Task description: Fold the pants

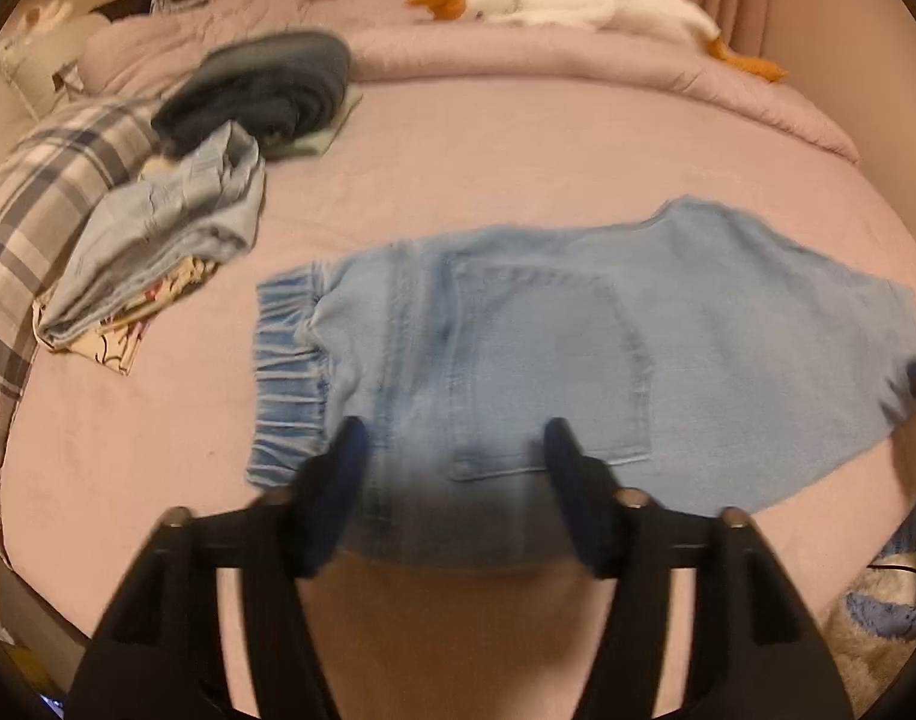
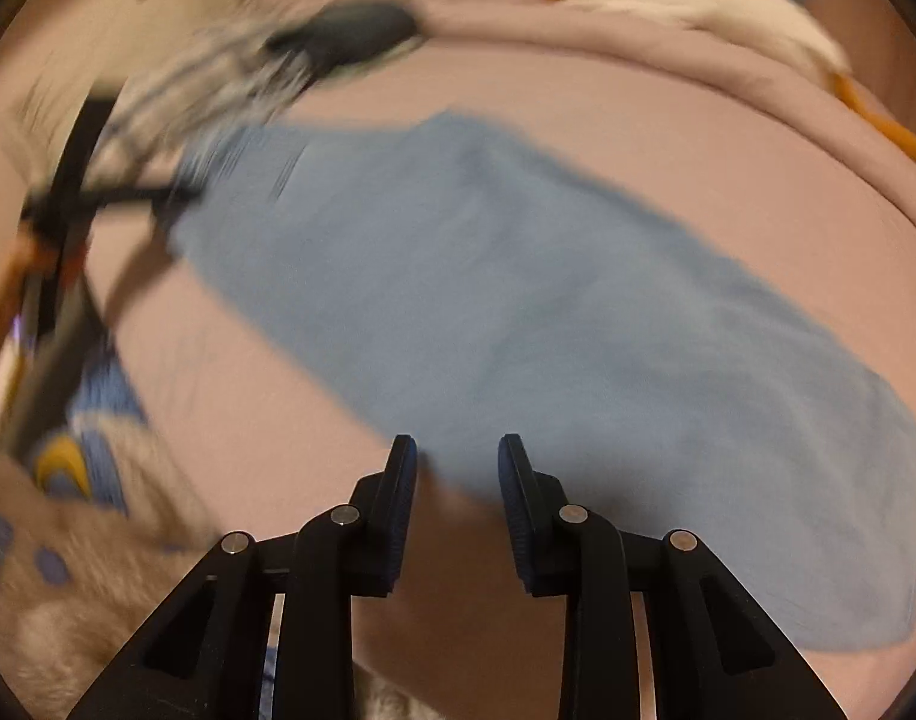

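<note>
Light blue denim pants (image 1: pixel 548 348) lie flat on the pink bed, elastic waistband to the left and a back pocket facing up. My left gripper (image 1: pixel 452 450) is open, its fingers spread above the near edge of the pants by the pocket. The right wrist view is blurred; the pants (image 2: pixel 518 300) stretch across it toward the lower right. My right gripper (image 2: pixel 456 462) is open and empty over the near edge of the fabric. The left gripper (image 2: pixel 128 204) shows at the far left of that view.
On the bed sheet (image 1: pixel 488 150), a pile of folded clothes (image 1: pixel 176 240) and a dark rolled garment (image 1: pixel 266 84) lie at the left beside a plaid pillow (image 1: pixel 32 228). A pink duvet (image 1: pixel 578 60) and a white goose plush (image 1: pixel 578 0) lie at the back.
</note>
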### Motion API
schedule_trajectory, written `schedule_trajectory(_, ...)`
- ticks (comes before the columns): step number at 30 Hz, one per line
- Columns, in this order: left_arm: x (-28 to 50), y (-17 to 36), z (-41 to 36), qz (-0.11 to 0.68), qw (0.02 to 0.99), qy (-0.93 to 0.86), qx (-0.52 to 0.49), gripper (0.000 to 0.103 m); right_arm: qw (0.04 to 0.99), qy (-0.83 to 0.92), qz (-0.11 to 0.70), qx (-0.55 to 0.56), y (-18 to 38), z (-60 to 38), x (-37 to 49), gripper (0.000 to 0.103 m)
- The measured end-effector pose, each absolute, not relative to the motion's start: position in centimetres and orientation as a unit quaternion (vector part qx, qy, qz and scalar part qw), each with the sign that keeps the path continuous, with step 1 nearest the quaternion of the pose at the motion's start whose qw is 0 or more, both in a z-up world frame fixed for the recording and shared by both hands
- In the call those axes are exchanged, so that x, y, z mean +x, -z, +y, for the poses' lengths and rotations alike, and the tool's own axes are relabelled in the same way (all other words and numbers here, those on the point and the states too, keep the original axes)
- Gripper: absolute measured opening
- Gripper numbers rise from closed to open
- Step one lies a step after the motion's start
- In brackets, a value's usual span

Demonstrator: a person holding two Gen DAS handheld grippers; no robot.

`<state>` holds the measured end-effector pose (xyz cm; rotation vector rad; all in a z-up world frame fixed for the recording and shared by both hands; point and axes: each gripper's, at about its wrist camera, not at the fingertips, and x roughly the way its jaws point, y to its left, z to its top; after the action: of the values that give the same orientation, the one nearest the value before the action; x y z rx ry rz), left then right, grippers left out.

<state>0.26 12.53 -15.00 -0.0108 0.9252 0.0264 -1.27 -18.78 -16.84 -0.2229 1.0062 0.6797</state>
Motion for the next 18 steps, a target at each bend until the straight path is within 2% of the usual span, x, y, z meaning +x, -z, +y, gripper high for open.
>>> schedule_trajectory(4, 0.3, 14.1, 9.5, 0.436, 0.897, 0.049, -0.048, 0.062, 0.851, -0.268, 0.451, -0.018, 15.2, -22.3, 2.0, 0.03)
schedule_trajectory(10, 2.5, 15.1, -2.0, 0.442, 0.873, 0.205, -0.012, 0.062, 0.848, -0.238, 0.47, -0.06, 16.5, -19.0, 5.8, 0.03)
schedule_trajectory(15, 3.9, 18.9, -7.8, 0.482, 0.844, 0.229, 0.053, 0.062, 0.847, -0.179, 0.46, -0.198, 19.6, -16.3, 8.0, 0.027)
schedule_trajectory(17, 4.1, 19.6, -8.1, 0.478, 0.846, 0.225, 0.065, 0.063, 0.854, -0.173, 0.461, -0.169, 19.7, -16.7, 9.7, 0.027)
schedule_trajectory(18, 4.1, 19.5, -8.0, 0.479, 0.846, 0.226, 0.064, 0.063, 0.858, -0.163, 0.463, -0.15, 19.6, -17.1, 10.6, 0.022)
